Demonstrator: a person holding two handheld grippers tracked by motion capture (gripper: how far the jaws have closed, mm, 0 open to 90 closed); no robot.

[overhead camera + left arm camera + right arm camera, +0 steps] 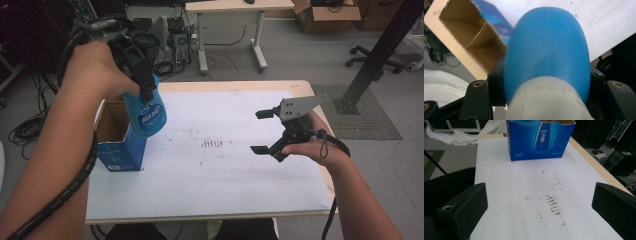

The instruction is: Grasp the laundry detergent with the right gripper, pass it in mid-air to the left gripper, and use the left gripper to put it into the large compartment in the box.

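Note:
My left gripper [146,90] is shut on a blue plastic bottle [146,112] near its neck and holds it in the air just above the right edge of an open blue cardboard box [116,150] at the table's left. In the left gripper view the bottle [547,50] bulges between the jaws, with the box's brown inside [466,32] beyond it. My right gripper [262,132] hovers open over the right half of the table, jaws pointing left. Its own view has nothing between the jaws, and the blue box [540,140] stands far ahead.
The white table top [240,190] has a patch of brown scuff marks [212,144] in its middle. Behind the table stand a desk frame [230,45] and cables on the floor. A black post [380,50] rises at the right.

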